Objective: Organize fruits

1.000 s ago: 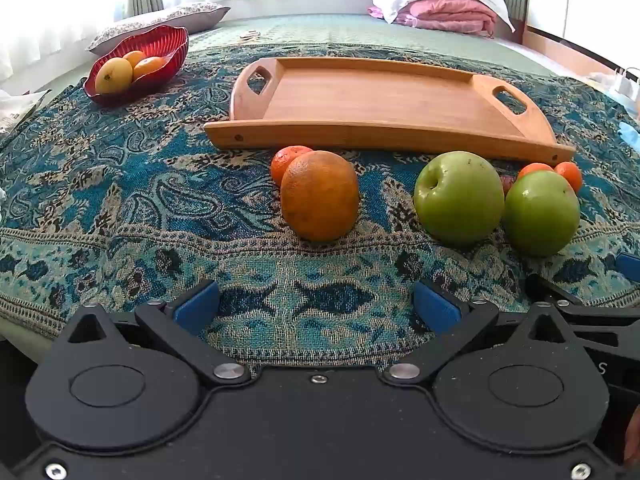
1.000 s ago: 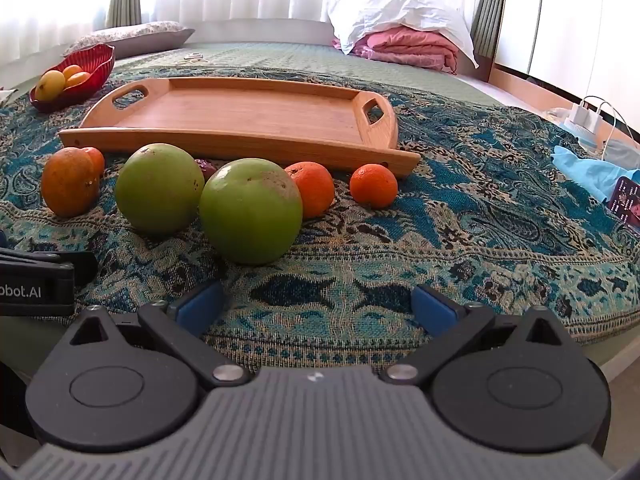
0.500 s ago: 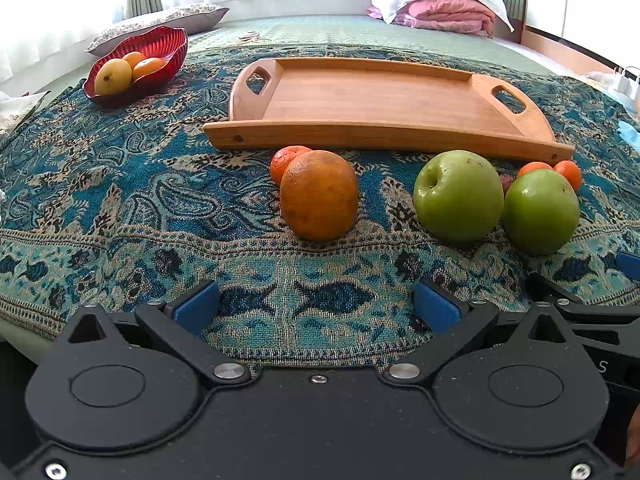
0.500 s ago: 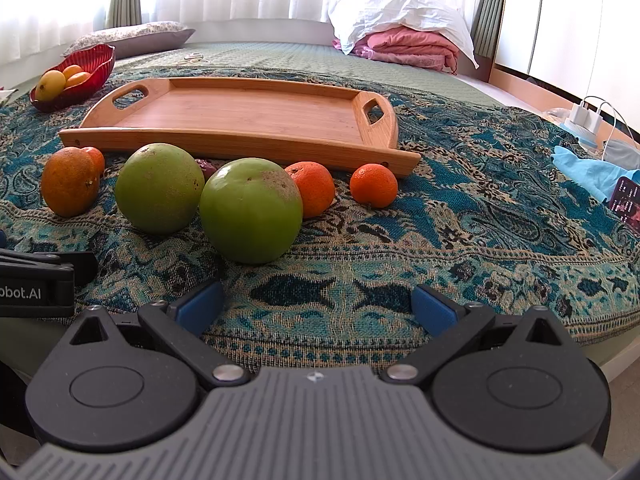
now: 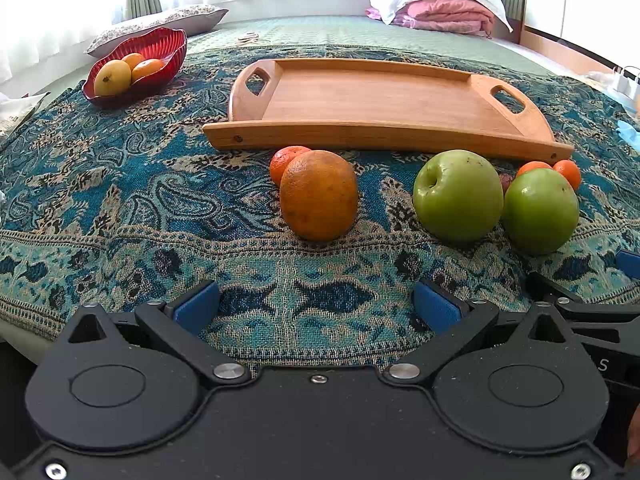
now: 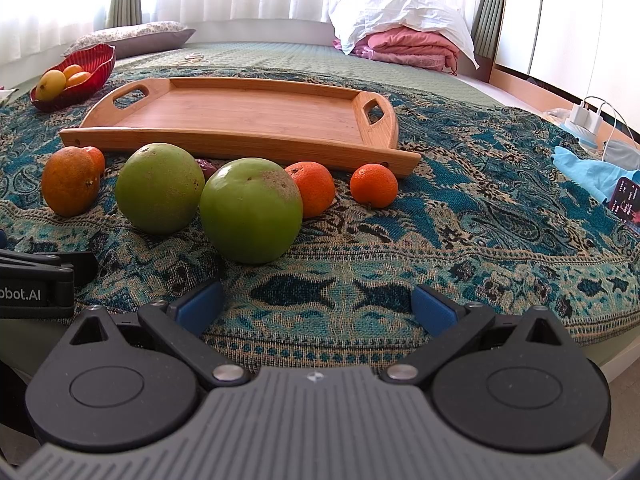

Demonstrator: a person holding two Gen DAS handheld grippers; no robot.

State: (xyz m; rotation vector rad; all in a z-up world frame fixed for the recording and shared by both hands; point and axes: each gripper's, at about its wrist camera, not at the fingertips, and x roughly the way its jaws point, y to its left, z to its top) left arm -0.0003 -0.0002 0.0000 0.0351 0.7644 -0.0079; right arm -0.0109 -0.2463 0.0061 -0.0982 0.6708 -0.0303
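An empty wooden tray (image 5: 384, 96) (image 6: 248, 110) lies on the patterned cloth. In front of it sit a large orange (image 5: 319, 195) (image 6: 70, 181) with a small mandarin (image 5: 285, 160) behind it, two green apples (image 5: 458, 196) (image 5: 540, 210) (image 6: 159, 188) (image 6: 251, 216), and two more mandarins (image 6: 314, 188) (image 6: 374, 185). My left gripper (image 5: 316, 307) is open and empty, short of the large orange. My right gripper (image 6: 316, 307) is open and empty, short of the nearer apple.
A red bowl (image 5: 138, 66) (image 6: 76, 76) with yellow and orange fruit stands at the back left. A blue cloth (image 6: 588, 170), a phone (image 6: 628, 204) and chargers (image 6: 586, 116) lie at the right. Pillows and folded bedding (image 6: 408, 44) are behind. The bed's front edge is just below both grippers.
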